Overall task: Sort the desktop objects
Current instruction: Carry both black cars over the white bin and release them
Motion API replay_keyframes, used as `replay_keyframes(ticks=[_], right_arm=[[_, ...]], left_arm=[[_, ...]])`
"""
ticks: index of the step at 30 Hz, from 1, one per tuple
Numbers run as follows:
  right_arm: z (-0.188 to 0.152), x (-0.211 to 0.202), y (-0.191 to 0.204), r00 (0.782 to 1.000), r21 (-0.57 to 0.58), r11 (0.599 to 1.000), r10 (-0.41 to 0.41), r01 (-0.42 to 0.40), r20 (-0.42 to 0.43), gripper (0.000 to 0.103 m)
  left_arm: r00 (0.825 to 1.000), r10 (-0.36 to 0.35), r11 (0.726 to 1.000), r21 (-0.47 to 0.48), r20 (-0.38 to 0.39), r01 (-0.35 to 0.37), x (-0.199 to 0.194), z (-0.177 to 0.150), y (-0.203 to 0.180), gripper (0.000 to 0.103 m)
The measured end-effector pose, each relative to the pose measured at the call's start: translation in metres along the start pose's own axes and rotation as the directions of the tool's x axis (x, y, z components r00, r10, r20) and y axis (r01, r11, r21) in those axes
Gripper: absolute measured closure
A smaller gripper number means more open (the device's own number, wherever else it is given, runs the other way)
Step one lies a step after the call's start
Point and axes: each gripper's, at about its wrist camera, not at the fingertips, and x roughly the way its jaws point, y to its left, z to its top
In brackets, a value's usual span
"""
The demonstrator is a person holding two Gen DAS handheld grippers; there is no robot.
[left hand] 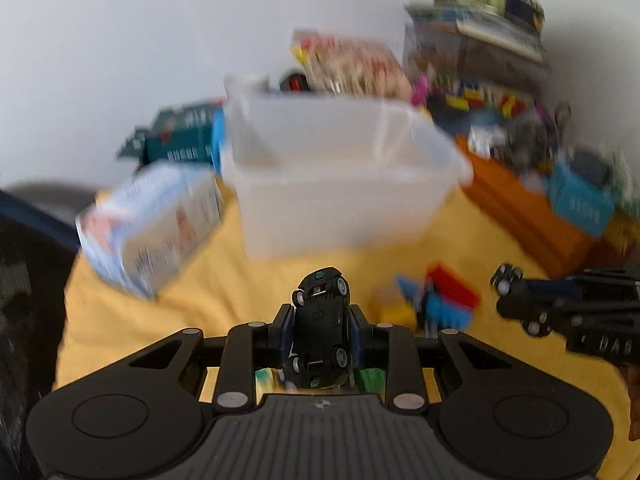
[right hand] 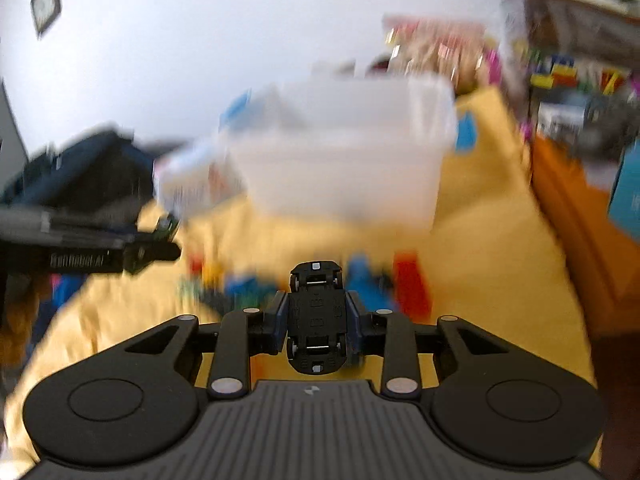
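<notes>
- Toy cars fill both grippers: the left gripper is clamped on a black toy car held belly-up at lower centre of the left wrist view, its chassis and four wheels facing the camera.
- The right gripper is likewise clamped on a second toy car, also underside up, at lower centre of the right wrist view.
- A translucent plastic bin stands in the middle of each frame, beyond both cars, on a yellow cloth that covers the worktop. It is blurred, so I cannot tell what lies inside.
- Loose building bricks, red, blue and yellow, lie on the cloth between the grippers and the bin, lower right of centre in the left view.
- A tilted white carton sits just left of the bin; shelves of clutter occupy the upper right.
- Judged step: carrying both cars to the bin for dropping in.
- To do it well, bring each car above the bin's rim before the fingers part, so it falls inside rather than striking the near wall.
- Keep the two grippers apart over the opening; the right one already shows at the right edge of the left view.
- Release low and one at a time, since cars roll and could bounce out.
- Pass above the bricks to avoid scattering them.
</notes>
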Motion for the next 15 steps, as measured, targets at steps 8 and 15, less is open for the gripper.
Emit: replay_keyframes(ticks=[8,15], right_arm=[[0.096,0.029,-0.010,0.995,-0.009,0.999,-0.037,0.038,0.089,0.070],[0.135,0.084,-0.024,0.998,-0.007,0.998,-0.066,0.066,0.006,0.070]], left_arm=[[0.996,0.039,0.999,-0.033,0.078,-0.037,0.019,0.082,0.019,0.072],[0.998,0.051,0.997,-0.058,0.040,-0.049,0.064,0.125,0.027,0.072]])
